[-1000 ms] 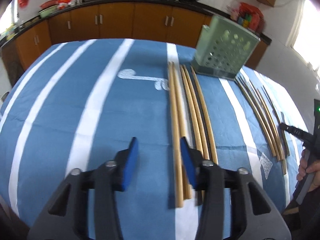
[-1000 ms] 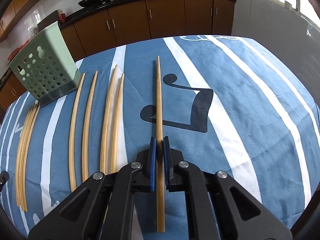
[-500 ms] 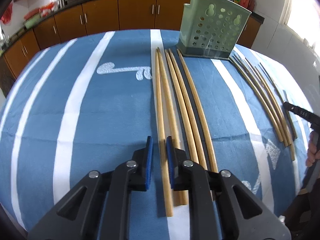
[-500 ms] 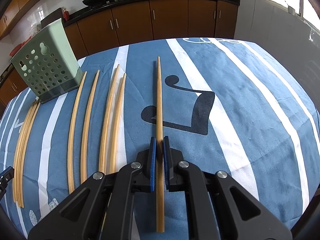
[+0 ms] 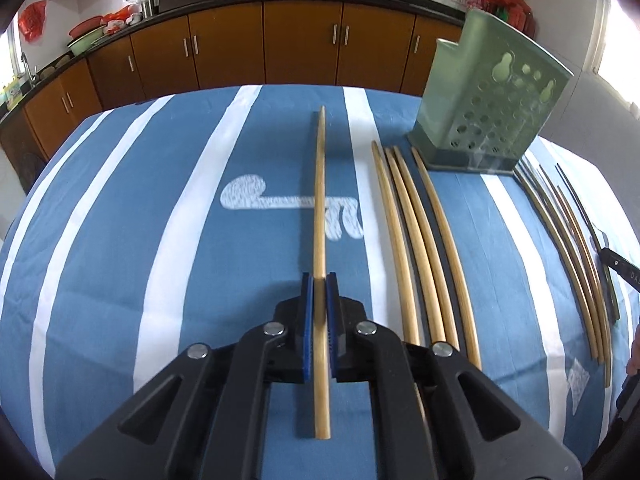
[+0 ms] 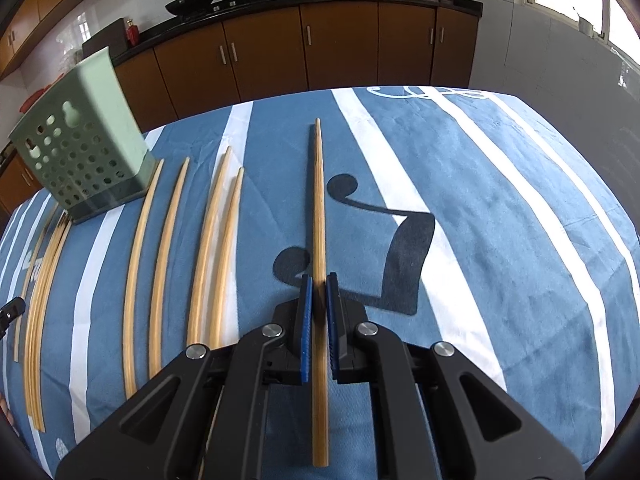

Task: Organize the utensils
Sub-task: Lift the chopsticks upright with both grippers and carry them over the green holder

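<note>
My left gripper (image 5: pixel 319 280) is shut on a light wooden chopstick (image 5: pixel 320 184) and holds it above the blue striped cloth, pointing away. My right gripper (image 6: pixel 319 282) is shut on another wooden chopstick (image 6: pixel 318 200), also pointing away. A green perforated utensil holder (image 5: pixel 488 108) stands at the back right in the left wrist view and at the back left in the right wrist view (image 6: pixel 80 140). Several loose chopsticks (image 5: pixel 416 240) lie in a row on the cloth, also seen in the right wrist view (image 6: pixel 180 248).
A bundle of darker chopsticks (image 5: pixel 572 248) lies beyond the holder near the table's right edge; it shows at the left in the right wrist view (image 6: pixel 40 300). Brown kitchen cabinets (image 5: pixel 260 44) with a black counter run behind the table.
My left gripper closed on a chopstick from the row and lifted it clear to the left of the others. My right gripper kept its chopstick and barely moved.
</note>
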`<control>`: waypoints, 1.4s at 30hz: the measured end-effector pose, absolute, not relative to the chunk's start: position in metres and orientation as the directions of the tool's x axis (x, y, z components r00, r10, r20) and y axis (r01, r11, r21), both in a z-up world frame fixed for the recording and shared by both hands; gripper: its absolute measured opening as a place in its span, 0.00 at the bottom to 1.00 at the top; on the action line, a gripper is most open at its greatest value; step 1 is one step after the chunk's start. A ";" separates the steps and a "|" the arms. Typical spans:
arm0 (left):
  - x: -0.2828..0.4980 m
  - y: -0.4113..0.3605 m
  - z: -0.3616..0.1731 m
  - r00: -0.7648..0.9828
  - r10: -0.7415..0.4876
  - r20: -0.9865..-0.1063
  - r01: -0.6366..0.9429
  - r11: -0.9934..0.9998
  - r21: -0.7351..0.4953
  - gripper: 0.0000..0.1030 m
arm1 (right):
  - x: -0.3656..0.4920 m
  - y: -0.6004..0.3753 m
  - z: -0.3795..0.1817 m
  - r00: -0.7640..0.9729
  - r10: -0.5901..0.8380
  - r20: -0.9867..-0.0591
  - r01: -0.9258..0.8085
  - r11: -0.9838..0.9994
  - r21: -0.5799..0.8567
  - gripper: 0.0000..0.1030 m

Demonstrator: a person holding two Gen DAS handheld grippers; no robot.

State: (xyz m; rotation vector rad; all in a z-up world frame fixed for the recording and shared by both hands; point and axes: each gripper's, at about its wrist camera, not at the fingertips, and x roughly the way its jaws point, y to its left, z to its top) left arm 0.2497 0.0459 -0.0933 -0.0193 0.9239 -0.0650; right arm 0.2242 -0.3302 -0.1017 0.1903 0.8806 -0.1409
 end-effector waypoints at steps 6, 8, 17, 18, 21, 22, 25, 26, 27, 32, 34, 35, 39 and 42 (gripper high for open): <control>0.236 0.047 -0.094 0.609 -0.083 -0.789 0.062 0.996 -0.056 0.09 | 0.219 -0.330 -0.103 0.636 -0.042 -0.770 0.190 0.976 0.103 0.08; 0.231 0.048 -0.094 0.608 -0.086 -0.789 0.065 0.996 -0.059 0.09 | 0.214 -0.329 -0.103 0.636 -0.035 -0.771 0.188 0.976 0.111 0.08; 0.211 0.047 -0.096 0.625 -0.076 -0.777 0.066 0.997 -0.045 0.08 | 0.193 -0.323 -0.103 0.645 -0.039 -0.763 0.174 0.980 0.097 0.08; 0.210 0.046 -0.096 0.624 -0.076 -0.777 0.067 0.997 -0.043 0.08 | 0.193 -0.322 -0.103 0.646 -0.041 -0.762 0.171 0.981 0.093 0.08; 0.208 0.046 -0.096 0.622 -0.071 -0.780 0.070 0.997 -0.036 0.08 | 0.193 -0.323 -0.103 0.643 -0.036 -0.765 0.172 0.980 0.099 0.08; 0.208 0.047 -0.095 0.615 -0.068 -0.785 0.069 0.997 -0.032 0.07 | 0.191 -0.324 -0.101 0.643 -0.029 -0.765 0.176 0.978 0.111 0.08; 0.204 0.050 -0.087 0.622 -0.069 -0.780 0.067 0.997 -0.035 0.07 | 0.183 -0.324 -0.087 0.681 -0.027 -0.731 0.166 0.979 0.119 0.07; 0.203 0.051 -0.082 0.632 -0.068 -0.772 0.067 0.997 -0.033 0.07 | 0.179 -0.325 -0.079 0.698 -0.028 -0.715 0.160 0.980 0.118 0.07; 0.201 0.052 -0.076 0.645 -0.067 -0.762 0.065 0.997 -0.032 0.07 | 0.177 -0.325 -0.074 0.709 -0.028 -0.705 0.157 0.980 0.119 0.07; 0.192 0.057 -0.043 0.711 -0.066 -0.700 0.056 0.998 -0.037 0.07 | 0.168 -0.329 -0.050 0.754 -0.028 -0.656 0.157 0.978 0.139 0.07; 0.189 0.059 -0.029 0.738 -0.065 -0.672 0.051 0.998 -0.040 0.07 | 0.166 -0.330 -0.042 0.769 -0.028 -0.638 0.161 0.975 0.150 0.07; 0.188 0.060 -0.023 0.751 -0.066 -0.657 0.047 0.998 -0.047 0.07 | 0.164 -0.331 -0.039 0.777 -0.030 -0.629 0.162 0.975 0.154 0.07; 0.182 0.065 0.006 0.809 -0.070 -0.584 0.033 0.997 -0.074 0.07 | 0.161 -0.332 -0.021 0.812 -0.035 -0.583 0.160 0.974 0.163 0.07; 0.180 0.067 0.025 0.841 -0.071 -0.536 0.028 0.996 -0.087 0.07 | 0.159 -0.332 -0.007 0.834 -0.037 -0.551 0.154 0.974 0.167 0.07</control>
